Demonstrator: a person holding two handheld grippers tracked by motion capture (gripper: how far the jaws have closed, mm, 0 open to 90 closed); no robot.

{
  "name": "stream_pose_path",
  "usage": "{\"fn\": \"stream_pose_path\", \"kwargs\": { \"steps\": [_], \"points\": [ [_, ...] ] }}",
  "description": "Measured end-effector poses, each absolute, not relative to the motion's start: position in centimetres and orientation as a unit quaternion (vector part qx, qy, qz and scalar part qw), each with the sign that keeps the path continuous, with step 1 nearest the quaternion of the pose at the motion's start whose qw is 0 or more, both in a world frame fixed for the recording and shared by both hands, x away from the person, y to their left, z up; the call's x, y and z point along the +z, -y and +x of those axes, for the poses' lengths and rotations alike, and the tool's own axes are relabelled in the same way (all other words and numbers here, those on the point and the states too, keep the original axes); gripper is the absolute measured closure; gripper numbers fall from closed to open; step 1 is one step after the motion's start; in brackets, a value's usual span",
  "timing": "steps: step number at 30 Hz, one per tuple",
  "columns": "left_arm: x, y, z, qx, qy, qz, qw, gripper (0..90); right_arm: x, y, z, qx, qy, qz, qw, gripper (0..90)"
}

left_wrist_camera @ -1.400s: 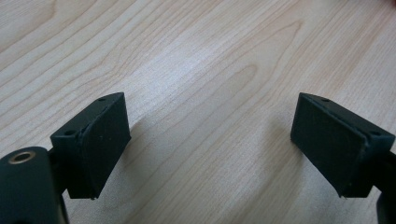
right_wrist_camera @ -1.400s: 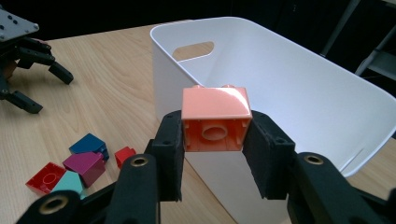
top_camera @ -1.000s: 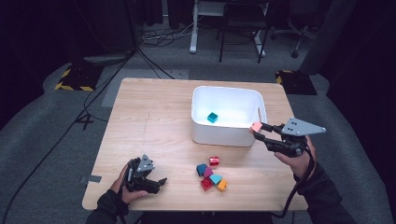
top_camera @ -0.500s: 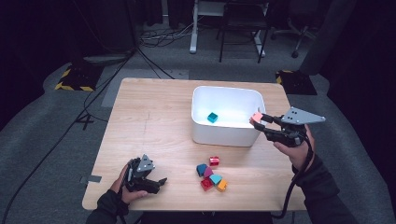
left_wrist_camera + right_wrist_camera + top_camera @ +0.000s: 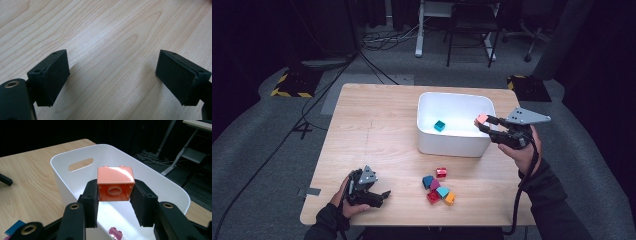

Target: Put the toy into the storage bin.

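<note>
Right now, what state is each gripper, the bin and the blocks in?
right gripper: shut on the salmon block, held above the bin's rim.
left gripper: open, jaws empty, low over the table.
white bin: upright, a teal block inside.
loose blocks: clustered on the table in front of the bin.

A bin [image 5: 455, 142] stands on the counter [image 5: 377, 130], toward its far right part. 1 block [image 5: 440, 126] lies in the bin, left of its middle. The right claw [image 5: 482, 122] hangs over the bin's right rim, with a brick [image 5: 115, 184] between its jaws above the bin's inside. In front of the bin a lone block [image 5: 441, 172] lies on the counter, and just nearer a cluster of 5 blocks [image 5: 438, 190] lies touching. The left claw [image 5: 384, 195] rests at the counter's near left corner, well apart from the cluster.
</note>
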State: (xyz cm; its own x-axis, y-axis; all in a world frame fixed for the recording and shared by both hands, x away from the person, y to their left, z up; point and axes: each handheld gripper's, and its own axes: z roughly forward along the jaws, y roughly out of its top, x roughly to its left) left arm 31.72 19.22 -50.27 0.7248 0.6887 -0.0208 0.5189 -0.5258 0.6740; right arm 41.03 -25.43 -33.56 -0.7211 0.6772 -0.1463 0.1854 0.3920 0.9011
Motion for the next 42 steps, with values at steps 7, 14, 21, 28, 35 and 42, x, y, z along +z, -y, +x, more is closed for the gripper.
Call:
{"fn": "stream_pose_path", "kwargs": {
  "steps": [7,14,21,28,35,42],
  "points": [
    [-50.3,-19.2,31.7,0.124,-0.35,0.863,0.341,12.2,-33.4,24.8,42.1,0.475,-0.793,0.28,0.258,59.3],
    [-50.3,-19.2,31.7,0.124,-0.351,0.863,0.341,12.2,-33.5,24.0,43.2,0.467,-0.795,0.287,0.26,59.3],
    [-50.3,-19.2,31.7,0.124,-0.351,0.863,0.341,12.2,-33.4,23.4,44.3,0.462,-0.794,0.299,0.257,59.3],
    [-50.3,-19.2,31.7,0.124,-0.35,0.863,0.342,12.2,-33.6,22.5,45.1,0.455,-0.797,0.305,0.256,59.3],
    [-50.3,-19.2,31.7,0.125,-0.35,0.863,0.342,12.2,-33.9,21.5,45.6,0.446,-0.801,0.307,0.254,59.3],
    [-50.3,-19.2,31.6,0.126,-0.351,0.863,0.342,12.2,-34.2,21.2,45.8,0.441,-0.804,0.31,0.252,59.2]
  ]
}}
